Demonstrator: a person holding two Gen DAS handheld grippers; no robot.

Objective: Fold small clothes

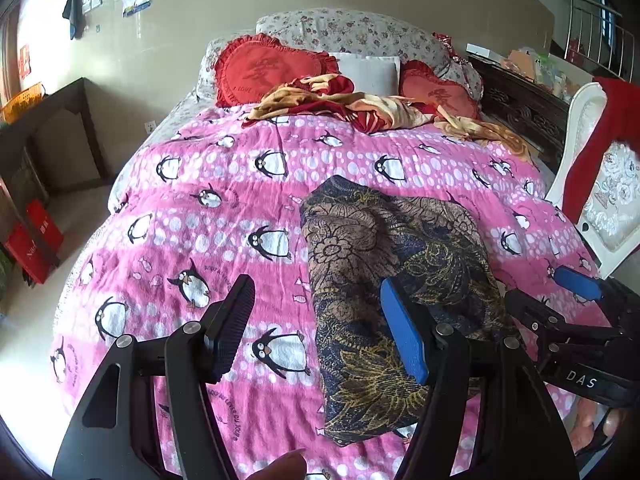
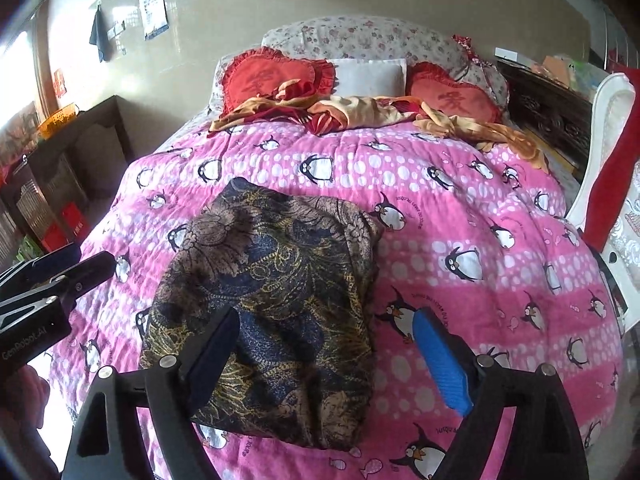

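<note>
Nearest to me in the left wrist view are the two fingers of my left claw [image 1: 320,332], spread wide with nothing between them: the black pad hangs over the pink penguin quilt [image 1: 192,208], the blue pad over the near edge of the folded garment [image 1: 384,280]. That garment is a dark blue and brown piece with a gold floral print, lying flat in a rough folded rectangle on the quilt toward the foot of the bed, its long side running away from me.

From the right wrist view, my right claw [image 2: 338,354] is also wide apart and holds nothing. Its black pad is over the garment's [image 2: 276,288] near left part, and its blue pad is over bare quilt [image 2: 460,208] just to the right of the cloth. I cannot tell whether either pad touches the fabric. Each claw shows in the other's view: the right one [image 1: 560,296] at the right edge of the left view, the left one [image 2: 76,260] at the left edge of the right view.

At the head of the bed sit two red heart-shaped cushions [image 2: 276,76], a white pillow [image 2: 370,74] between them, a floral pillow [image 2: 360,38] behind, and a rumpled red and yellow cloth [image 2: 360,110] in front. A white chair [image 1: 592,184] with a red cloth draped over it stands at the bed's right side.
</note>
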